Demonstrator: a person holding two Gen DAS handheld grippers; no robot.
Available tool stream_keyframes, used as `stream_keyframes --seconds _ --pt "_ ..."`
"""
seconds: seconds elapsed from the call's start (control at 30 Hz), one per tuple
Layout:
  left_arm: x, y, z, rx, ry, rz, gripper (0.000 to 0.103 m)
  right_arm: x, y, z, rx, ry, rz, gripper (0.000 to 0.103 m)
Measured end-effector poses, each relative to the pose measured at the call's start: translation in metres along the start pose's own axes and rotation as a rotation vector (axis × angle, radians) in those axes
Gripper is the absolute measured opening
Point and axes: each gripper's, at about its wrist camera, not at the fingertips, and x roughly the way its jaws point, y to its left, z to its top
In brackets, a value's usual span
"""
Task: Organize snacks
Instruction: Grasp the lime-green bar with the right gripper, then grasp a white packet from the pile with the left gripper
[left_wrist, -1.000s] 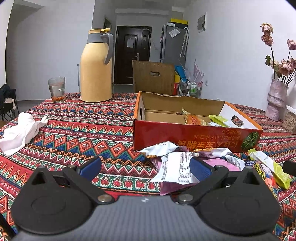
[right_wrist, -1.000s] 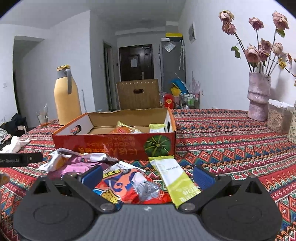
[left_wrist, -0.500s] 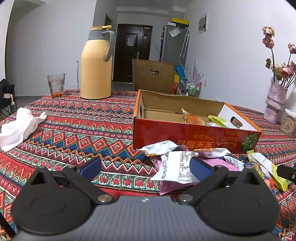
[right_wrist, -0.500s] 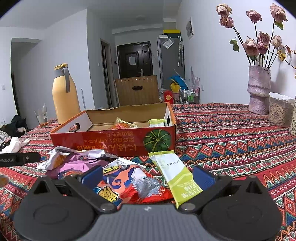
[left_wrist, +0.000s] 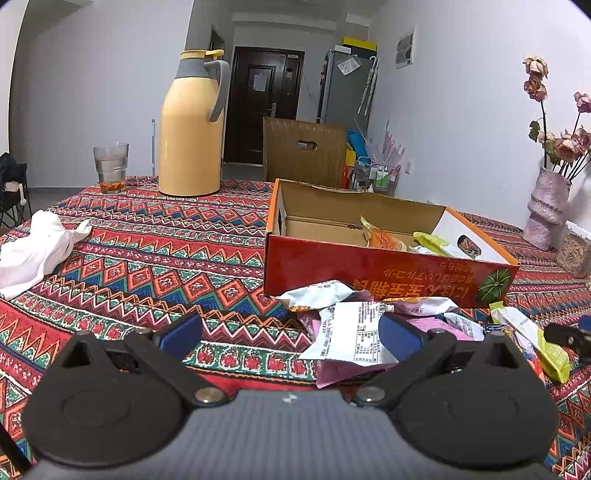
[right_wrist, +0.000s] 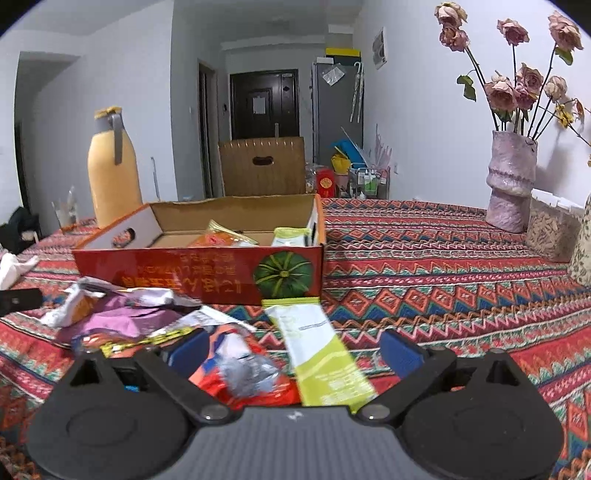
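Observation:
A red cardboard box (left_wrist: 373, 269) (right_wrist: 199, 273) with a pumpkin picture stands open on the patterned tablecloth, with an orange packet (right_wrist: 218, 240) and a green packet (right_wrist: 291, 236) inside. Loose snack packets lie in front of it: a white one (left_wrist: 351, 332), a pink one (left_wrist: 436, 326), a red-orange one (right_wrist: 243, 373) and a long green-white one (right_wrist: 321, 354) (left_wrist: 532, 339). My left gripper (left_wrist: 290, 338) is open, its right finger over the white packet. My right gripper (right_wrist: 295, 349) is open, low over the red and green packets.
A yellow thermos (left_wrist: 192, 129) and a glass (left_wrist: 110, 162) stand at the far left. A white cloth (left_wrist: 37, 247) lies left. A vase of dried roses (right_wrist: 511, 177) and a jar (right_wrist: 550, 229) stand right. A brown chair back (left_wrist: 304, 149) is behind the table.
Both grippers have moved lower and closer to the packet pile. The right gripper now straddles the red and green packets. Both stay open.

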Motion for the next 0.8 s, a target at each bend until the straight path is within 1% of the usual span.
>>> stream_keyframes --seconds 0.17,0.2,0.43,0.47,0.7,0.8 --pt "0.001 0.001 0.000 -0.004 0.003 0.002 0.103 0.026 -0.013 0.010 -0.006 0.065 -0.016 0.074" --pt "0.001 0.000 0.000 -0.004 0.004 0.002 0.103 0.031 -0.015 0.011 -0.009 0.082 -0.014 0.072" --pt "0.003 0.001 0.000 -0.006 0.012 0.003 0.103 0.067 -0.018 0.007 0.019 0.195 0.035 0.049" --pt "0.003 0.001 0.000 -0.006 0.014 0.005 0.103 0.070 -0.018 0.005 0.023 0.203 0.034 0.048" --pt "0.003 0.002 0.000 -0.005 0.017 0.005 0.103 0.070 -0.010 -0.001 -0.020 0.170 0.012 0.040" --pt "0.004 0.001 -0.001 -0.004 0.023 0.007 0.103 0.067 -0.008 -0.004 -0.029 0.150 0.008 0.039"
